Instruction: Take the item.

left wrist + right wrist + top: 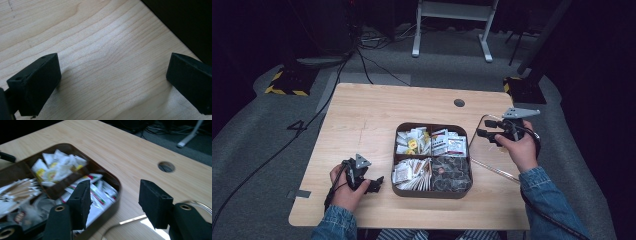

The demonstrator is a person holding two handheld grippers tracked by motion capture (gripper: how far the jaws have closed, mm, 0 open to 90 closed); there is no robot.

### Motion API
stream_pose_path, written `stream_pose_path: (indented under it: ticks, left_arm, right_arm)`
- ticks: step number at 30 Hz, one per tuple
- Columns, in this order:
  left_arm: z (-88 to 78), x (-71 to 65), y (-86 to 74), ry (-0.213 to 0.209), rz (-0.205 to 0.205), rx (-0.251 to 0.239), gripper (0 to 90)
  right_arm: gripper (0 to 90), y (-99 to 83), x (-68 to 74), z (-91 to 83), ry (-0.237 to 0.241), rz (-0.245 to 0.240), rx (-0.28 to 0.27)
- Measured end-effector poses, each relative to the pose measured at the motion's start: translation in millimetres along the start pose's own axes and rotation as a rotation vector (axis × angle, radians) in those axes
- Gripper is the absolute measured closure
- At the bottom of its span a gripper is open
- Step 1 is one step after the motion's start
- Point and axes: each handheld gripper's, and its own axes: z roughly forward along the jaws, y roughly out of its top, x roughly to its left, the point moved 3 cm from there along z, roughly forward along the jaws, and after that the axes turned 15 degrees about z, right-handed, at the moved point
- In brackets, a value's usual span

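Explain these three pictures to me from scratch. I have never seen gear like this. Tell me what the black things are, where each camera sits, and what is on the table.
No robot here: a person in denim sleeves holds a two-jaw hand tool in each hand. The high view looks down on the wooden table. The left gripper rests near the table's front edge; the right gripper hovers beside a brown tray. The tray has four compartments filled with small packets. A clear lid seems to lie to the right of the tray. The other two pictures come from cameras riding on the tools, looking along their black jaws. Both pairs of jaws stand open with nothing between them.
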Motion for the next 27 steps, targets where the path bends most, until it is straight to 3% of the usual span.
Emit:
stream_pose_path:
  ticks: [4,13,16,19,23,27]
  left_arm:
    - [-0.2,-0.1,-0.2,0.000,0.000,0.000,0.1]
    - [-0.5,-0.8,-0.5,0.001,-0.003,0.000,0.1]
    - [-0.9,-1.3,-1.0,0.000,-0.002,-0.001,0.1]
    - [-1.2,-1.2,-1.2,0.002,0.002,-0.001,0.1]
    - [-1.2,-1.2,-1.1,0.001,0.001,-0.001,0.1]
    - [-1.3,-1.3,-1.2,0.000,0.003,-0.001,0.1]
  right_arm:
    - [42.9,9.0,25.5,9.3,0.051,-0.043,0.008]
    - [40.2,13.1,75.6,36.3,0.163,-0.074,0.064]
    - [29.1,9.3,89.1,49.6,0.167,-0.088,0.105]
    - [25.1,7.0,102.0,61.1,0.148,-0.091,0.099]
    - [29.9,2.7,117.0,74.6,0.175,-0.096,0.116]
    - [40.5,-6.2,127.6,87.5,0.223,-0.120,0.172]
